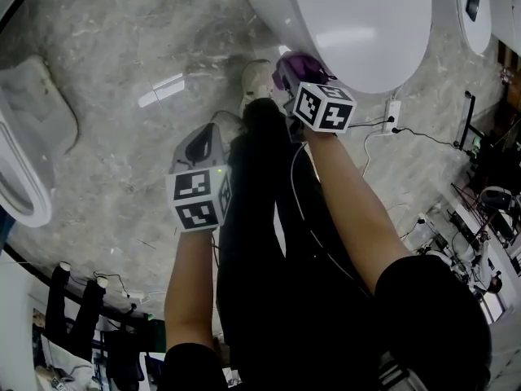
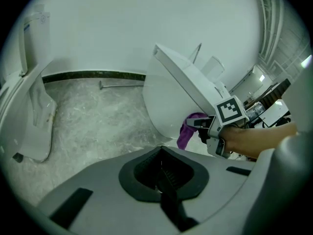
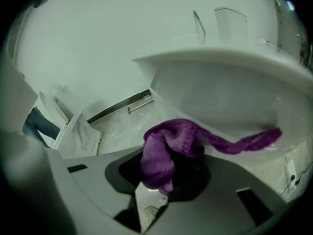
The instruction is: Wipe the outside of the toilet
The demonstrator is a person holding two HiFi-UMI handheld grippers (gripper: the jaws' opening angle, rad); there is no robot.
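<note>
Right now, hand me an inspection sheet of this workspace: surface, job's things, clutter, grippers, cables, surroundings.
Surface: grey marbled floor, with a glare patch.
Job's things: white toilet; purple cloth lies against its outer bowl.
Clutter: metal rod on the floor by the wall.
Grippers: right gripper, jaws shut on the purple cloth; left gripper, jaws together, nothing between them, apart from the toilet.
Cables: white cable runs from a white socket box on the floor.
Surroundings: white ceramic fixture at left; crowded bench at right.
</note>
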